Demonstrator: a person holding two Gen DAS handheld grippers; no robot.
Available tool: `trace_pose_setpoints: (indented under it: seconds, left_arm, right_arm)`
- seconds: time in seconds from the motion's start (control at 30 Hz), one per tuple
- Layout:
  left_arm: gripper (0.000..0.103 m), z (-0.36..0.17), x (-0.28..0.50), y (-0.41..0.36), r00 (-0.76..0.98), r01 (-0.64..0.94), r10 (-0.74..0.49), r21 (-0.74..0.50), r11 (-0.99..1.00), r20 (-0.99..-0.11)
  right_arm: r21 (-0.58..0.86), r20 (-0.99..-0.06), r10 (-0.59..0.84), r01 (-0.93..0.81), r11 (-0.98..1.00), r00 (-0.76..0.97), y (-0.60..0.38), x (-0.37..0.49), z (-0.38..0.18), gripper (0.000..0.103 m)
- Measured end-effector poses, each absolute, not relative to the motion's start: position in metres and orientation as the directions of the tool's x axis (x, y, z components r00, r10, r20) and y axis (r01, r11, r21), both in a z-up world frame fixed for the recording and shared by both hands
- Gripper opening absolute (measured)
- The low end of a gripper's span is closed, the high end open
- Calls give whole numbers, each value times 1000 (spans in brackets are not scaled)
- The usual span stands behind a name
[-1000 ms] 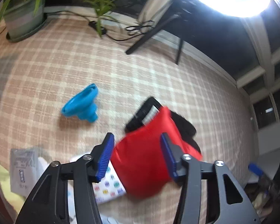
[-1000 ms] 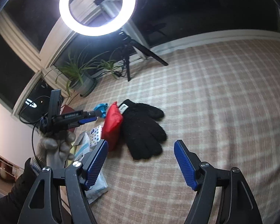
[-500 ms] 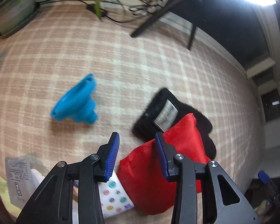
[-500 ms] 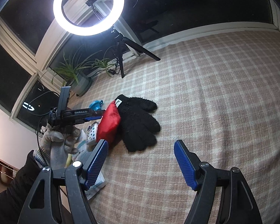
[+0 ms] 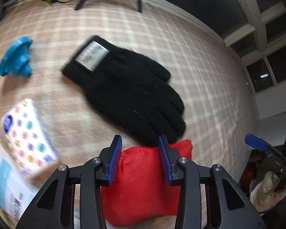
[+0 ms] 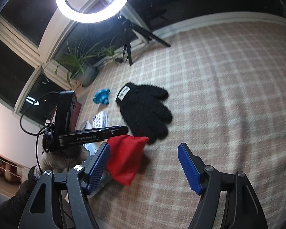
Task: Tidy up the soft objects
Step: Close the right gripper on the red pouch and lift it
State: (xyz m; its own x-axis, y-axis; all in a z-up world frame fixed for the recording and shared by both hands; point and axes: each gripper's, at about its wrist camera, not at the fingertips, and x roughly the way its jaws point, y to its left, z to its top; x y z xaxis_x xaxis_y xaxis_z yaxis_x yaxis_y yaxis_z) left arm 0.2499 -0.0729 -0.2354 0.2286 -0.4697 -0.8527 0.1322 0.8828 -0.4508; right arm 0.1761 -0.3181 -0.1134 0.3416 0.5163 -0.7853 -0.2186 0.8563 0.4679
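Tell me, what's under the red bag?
The red bag hangs pinched in the left gripper. Its top corner overlaps the black glove's fingertips. The checked cloth lies below; anything else underneath is hidden.

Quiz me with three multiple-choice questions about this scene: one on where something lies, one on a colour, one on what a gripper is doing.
1. Where is the blue funnel-like toy?
A. On the glove
B. On the cloth, apart from the glove's cuff
C. In the right gripper

2. What colour is the glove?
A. Black
B. Yellow
C. White

3. What is between the left gripper pads?
A. Nothing
B. The glove
C. The red pouch

Answers: B, it lies alone beside the cuff; A, dark knit with a white label; C, both blue pads flank the red fabric.
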Motion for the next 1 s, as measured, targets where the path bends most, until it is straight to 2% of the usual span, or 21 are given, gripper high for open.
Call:
trace_pose_setpoints:
  seconds: [0.03,0.17,0.37,0.67,0.93,0.97,1.0]
  left_arm:
    - [37,-235,246,-76,229,141,-468,-447,883,-854]
    - [57,-218,237,-75,268,154,-468,-442,884,-842]
    - [61,-200,216,-49,289,160,-487,-459,874,-824]
    - [61,-228,194,-42,211,112,-537,-525,844,-817]
    - [61,-234,187,-45,176,135,-569,-553,822,-803]
    - [61,-235,186,-46,176,137,-569,-552,822,-804]
    - [61,-236,185,-47,174,138,-573,-556,820,-801]
  right_arm:
    - [471,-787,519,-220,854,333,-317,176,-116,70]
    - [495,-791,540,-218,841,289,-312,175,-126,70]
    - [563,-779,591,-181,807,212,-305,178,-147,70]
    - [622,-763,636,-133,771,118,-279,186,-176,70]
    - [635,-764,641,-92,767,70,-264,196,-196,69]
    - [636,-765,641,-85,767,65,-263,197,-199,67]
    - [640,-763,644,-79,764,58,-261,198,-201,60]
